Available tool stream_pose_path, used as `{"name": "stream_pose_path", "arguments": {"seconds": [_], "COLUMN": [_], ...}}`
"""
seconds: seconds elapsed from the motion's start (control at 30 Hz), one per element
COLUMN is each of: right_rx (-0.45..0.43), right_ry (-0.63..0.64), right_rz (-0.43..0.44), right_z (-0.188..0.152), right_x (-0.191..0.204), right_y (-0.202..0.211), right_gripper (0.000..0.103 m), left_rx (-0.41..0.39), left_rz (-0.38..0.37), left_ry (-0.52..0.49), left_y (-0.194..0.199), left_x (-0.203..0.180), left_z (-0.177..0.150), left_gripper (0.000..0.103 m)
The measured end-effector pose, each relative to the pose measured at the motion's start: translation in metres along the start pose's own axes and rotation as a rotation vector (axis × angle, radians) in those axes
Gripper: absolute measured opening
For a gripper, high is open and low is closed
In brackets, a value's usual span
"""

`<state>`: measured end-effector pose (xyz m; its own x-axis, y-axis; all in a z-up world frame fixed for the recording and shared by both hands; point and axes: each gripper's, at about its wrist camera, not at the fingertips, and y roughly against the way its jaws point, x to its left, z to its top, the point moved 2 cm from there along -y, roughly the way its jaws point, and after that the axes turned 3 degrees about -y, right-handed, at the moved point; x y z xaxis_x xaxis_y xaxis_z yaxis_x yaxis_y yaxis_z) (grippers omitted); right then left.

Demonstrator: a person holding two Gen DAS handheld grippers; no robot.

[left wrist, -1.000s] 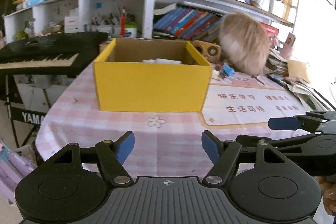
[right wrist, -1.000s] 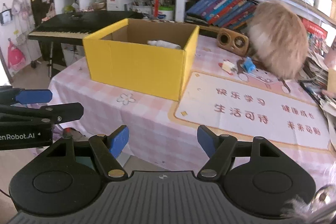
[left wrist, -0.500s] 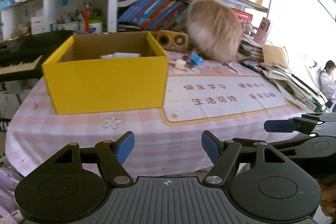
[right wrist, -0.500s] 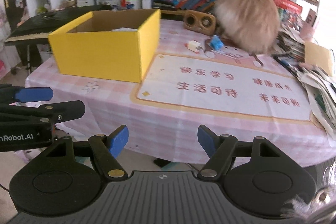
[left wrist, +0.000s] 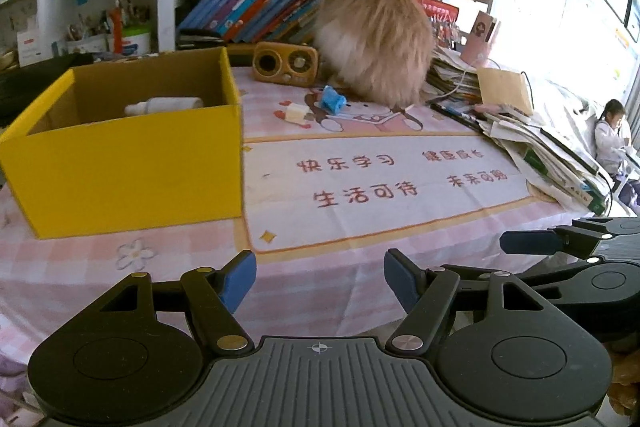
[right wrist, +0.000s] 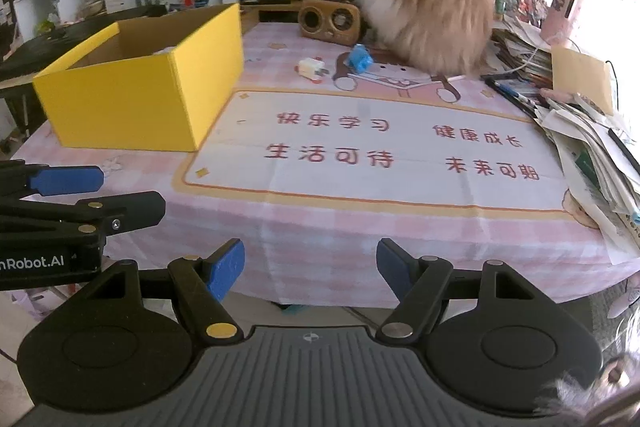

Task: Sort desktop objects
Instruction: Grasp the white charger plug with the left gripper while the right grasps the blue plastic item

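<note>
A yellow cardboard box (left wrist: 132, 163) (right wrist: 144, 95) stands on the left of the pink checked table, with a white bottle (left wrist: 164, 105) lying inside. Far across the printed mat lie a small white block (left wrist: 295, 113) (right wrist: 311, 67) and a blue sharpener-like piece (left wrist: 334, 99) (right wrist: 359, 57). My left gripper (left wrist: 320, 281) hangs open over the table's near edge with nothing between its fingers. My right gripper (right wrist: 310, 271) is open too, just off the near edge, and holds nothing. Each gripper shows at the side of the other's view.
A fluffy tan cat (left wrist: 376, 39) (right wrist: 428, 3) sits at the back beside a wooden radio (left wrist: 286, 63). A messy stack of papers and books (right wrist: 592, 147) fills the right side. Shelves with books stand behind. A person (left wrist: 610, 135) sits far right.
Both grippers have swung to the right along the table's near edge; the yellow box has slid leftward in both views and the printed mat now fills the middle. Both stay open.
</note>
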<state>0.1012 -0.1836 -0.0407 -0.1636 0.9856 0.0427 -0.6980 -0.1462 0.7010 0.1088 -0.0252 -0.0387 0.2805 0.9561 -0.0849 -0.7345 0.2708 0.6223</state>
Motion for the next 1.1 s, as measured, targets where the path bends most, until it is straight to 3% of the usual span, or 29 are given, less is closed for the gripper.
{"name": "stream_pose_path", "arguments": {"seconds": [0.5, 0.9, 1.1], "right_rx": [0.053, 0.059, 0.028], "right_ry": [0.006, 0.002, 0.021], "right_rz": [0.026, 0.082, 0.1], "right_z": [0.033, 0.071, 0.098], "right_x": [-0.069, -0.125, -0.138], "right_y": [-0.042, -0.084, -0.111], "right_gripper": [0.071, 0.071, 0.071], "left_rx": [0.03, 0.044, 0.015], "left_rz": [0.024, 0.127, 0.196], "left_ry": [0.009, 0.045, 0.074], "left_y": [-0.065, -0.104, -0.123], "left_x": [-0.043, -0.054, -0.048], "left_z": [0.035, 0.065, 0.085], "left_gripper": [0.073, 0.073, 0.072]}}
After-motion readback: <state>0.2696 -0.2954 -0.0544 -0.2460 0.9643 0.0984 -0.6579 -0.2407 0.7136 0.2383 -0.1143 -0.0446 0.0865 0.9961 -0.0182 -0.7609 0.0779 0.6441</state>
